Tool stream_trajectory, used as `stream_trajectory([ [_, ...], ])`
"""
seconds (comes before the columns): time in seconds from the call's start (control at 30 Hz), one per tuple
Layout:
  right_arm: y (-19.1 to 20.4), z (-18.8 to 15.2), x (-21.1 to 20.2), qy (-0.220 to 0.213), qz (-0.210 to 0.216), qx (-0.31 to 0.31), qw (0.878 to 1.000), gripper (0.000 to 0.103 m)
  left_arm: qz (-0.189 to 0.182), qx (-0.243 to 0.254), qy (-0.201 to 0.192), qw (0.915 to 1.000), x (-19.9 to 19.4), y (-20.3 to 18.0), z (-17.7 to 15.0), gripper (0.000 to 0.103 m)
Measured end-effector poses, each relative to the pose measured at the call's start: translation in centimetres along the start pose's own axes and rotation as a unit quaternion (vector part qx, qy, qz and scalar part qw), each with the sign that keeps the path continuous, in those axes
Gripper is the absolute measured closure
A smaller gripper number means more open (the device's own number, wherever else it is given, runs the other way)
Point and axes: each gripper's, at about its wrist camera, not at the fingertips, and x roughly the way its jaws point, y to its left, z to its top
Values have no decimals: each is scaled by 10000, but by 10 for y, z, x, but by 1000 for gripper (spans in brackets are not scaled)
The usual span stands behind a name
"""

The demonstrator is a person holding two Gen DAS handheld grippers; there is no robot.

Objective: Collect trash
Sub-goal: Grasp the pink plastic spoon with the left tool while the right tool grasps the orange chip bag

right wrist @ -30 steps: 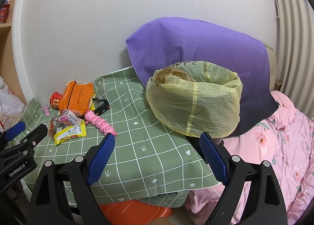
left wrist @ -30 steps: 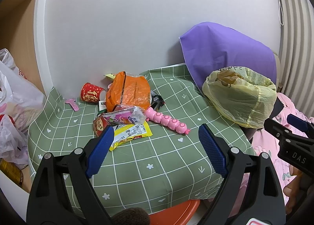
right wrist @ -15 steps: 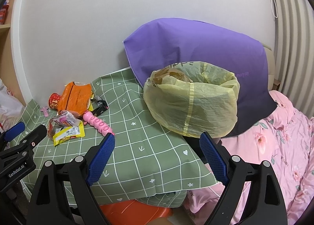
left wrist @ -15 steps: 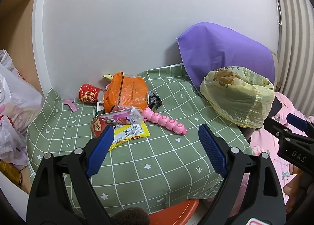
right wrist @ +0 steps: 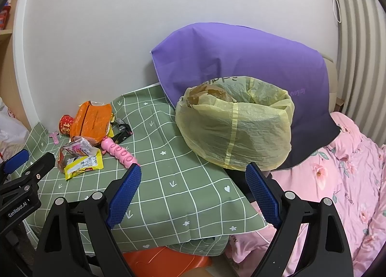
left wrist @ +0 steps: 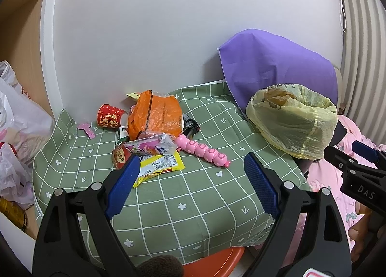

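Note:
Trash lies in a heap on the green checked tablecloth (left wrist: 183, 192): an orange bag (left wrist: 154, 115), a red paper cup (left wrist: 108, 116), a clear pink snack wrapper (left wrist: 152, 146), a yellow wrapper (left wrist: 159, 167) and a pink segmented toy (left wrist: 205, 151). A bin lined with a yellow bag (left wrist: 292, 122) (right wrist: 236, 127) stands at the table's right side. My left gripper (left wrist: 190, 180) hangs open before the table, short of the heap. My right gripper (right wrist: 193, 185) is open too, below the lined bin, with nothing between its fingers.
A purple cloth (right wrist: 241, 64) drapes behind the bin. Pink floral bedding (right wrist: 337, 168) lies to the right. White plastic bags (left wrist: 17, 117) sit left of the table, an orange stool (right wrist: 164, 262) under its front edge. A white wall backs the table.
Both grippers have drawn back slightly from the table, so the heap and bin sit a little lower and farther off. Both stay open and empty.

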Motion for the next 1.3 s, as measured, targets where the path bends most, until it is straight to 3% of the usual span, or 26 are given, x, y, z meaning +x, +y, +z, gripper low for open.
stream_trajectory([
  [0.2,3,4,13,69,74,-96,9999,18,98,-174,166,9997,15,20,-2,19],
  [0.43,22,5,48,293,418,-362,9980,18,463,-724,466,9952,46,77,-8,19],
  [0.73,57,15,97,492,801,-627,9936,18,1152,-1579,539,9792,102,179,8,15],
  [0.87,75,25,119,585,867,-773,9915,28,1487,-1720,1009,9686,143,212,16,15],
  [0.93,81,28,130,696,917,-802,9901,37,1525,-1858,1149,9638,158,223,18,22],
  [1.0,88,31,141,771,894,-821,9896,37,1633,-2058,1277,9564,179,235,19,29],
  [1.1,96,37,158,887,800,-836,9893,37,1969,-1980,1329,9510,202,245,22,38],
  [1.3,108,47,194,1175,624,-814,9878,37,2101,-2134,1619,9403,252,273,30,48],
])
